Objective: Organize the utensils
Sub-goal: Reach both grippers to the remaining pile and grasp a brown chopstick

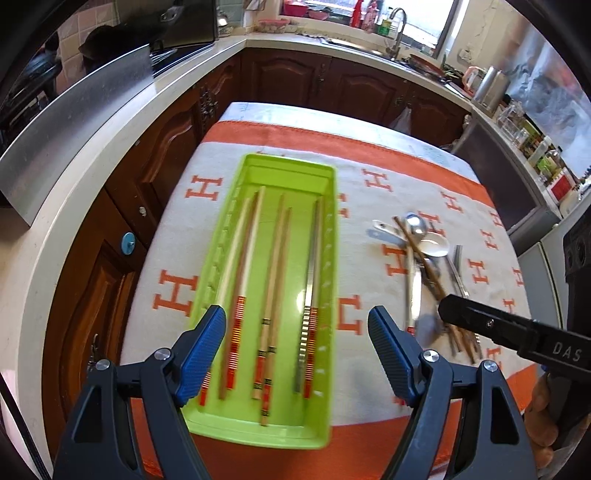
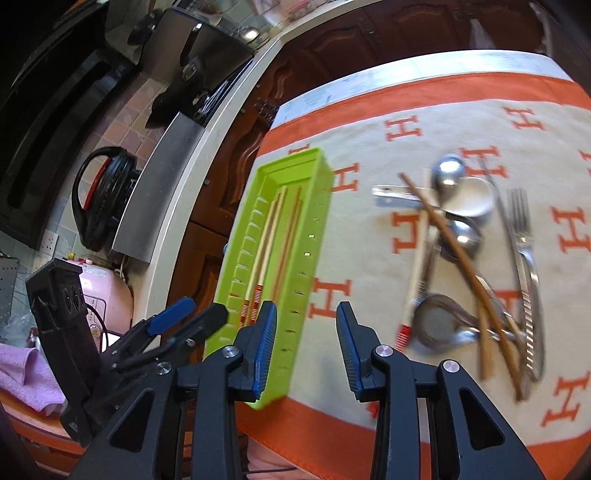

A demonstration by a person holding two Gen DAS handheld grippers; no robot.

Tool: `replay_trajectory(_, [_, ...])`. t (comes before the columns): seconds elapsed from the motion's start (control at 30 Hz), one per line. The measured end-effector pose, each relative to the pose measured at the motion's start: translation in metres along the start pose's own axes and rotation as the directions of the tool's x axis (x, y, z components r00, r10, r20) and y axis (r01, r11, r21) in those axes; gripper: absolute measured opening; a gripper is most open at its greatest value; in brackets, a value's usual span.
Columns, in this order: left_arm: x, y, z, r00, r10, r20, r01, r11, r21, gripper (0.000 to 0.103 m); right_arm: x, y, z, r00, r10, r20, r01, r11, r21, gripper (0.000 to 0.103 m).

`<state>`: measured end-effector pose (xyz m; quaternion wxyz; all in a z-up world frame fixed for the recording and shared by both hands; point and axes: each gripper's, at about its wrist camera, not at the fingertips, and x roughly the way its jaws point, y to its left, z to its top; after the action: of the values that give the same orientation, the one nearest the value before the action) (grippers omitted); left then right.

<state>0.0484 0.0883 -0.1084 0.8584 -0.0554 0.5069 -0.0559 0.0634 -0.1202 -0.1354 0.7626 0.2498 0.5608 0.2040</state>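
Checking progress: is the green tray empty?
No. The green tray already holds several chopsticks lying lengthwise.

A home kitchen: wooden cabinets (image 1: 288, 79), countertop (image 1: 92, 177), sink faucet (image 1: 397, 27).

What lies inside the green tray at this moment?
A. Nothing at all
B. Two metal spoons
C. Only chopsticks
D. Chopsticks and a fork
C: the green tray holds only chopsticks lying lengthwise, while the spoons and the fork lie in the loose pile on the cloth to its right.
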Motion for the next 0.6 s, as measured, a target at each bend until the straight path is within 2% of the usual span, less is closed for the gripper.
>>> replay_trajectory(0.1, [-0.002, -0.016, -0.001, 1.000, -0.020, -0.001, 0.020, 1.000, 0.013, 0.078, -0.020, -0.020, -0.008, 1.000, -0.015, 0.017, 0.014, 1.000, 0.018, 0.034])
replay_trajectory(0.2, [0.001, -0.034, 0.000, 0.998, -0.060, -0.021, 0.061, 0.998, 0.020, 0.078, -0.038, -0.042, -0.012, 0.996, -0.079, 0.036, 0.078, 0.996, 0.036, 0.034])
replay_trajectory(0.5, [0.033, -0.093, 0.016, 0.981, -0.165, -0.103, 0.167, 0.986, 0.011, 0.078, -0.079, -0.095, -0.005, 0.988, -0.131, 0.085, 0.125, 0.990, 0.069, 0.034])
replay_trajectory(0.6, [0.050, -0.111, 0.023, 0.971, -0.195, -0.137, 0.197, 0.980, -0.003, 0.078, -0.084, -0.107, 0.003, 0.985, -0.148, 0.088, 0.143, 0.988, 0.063, 0.026])
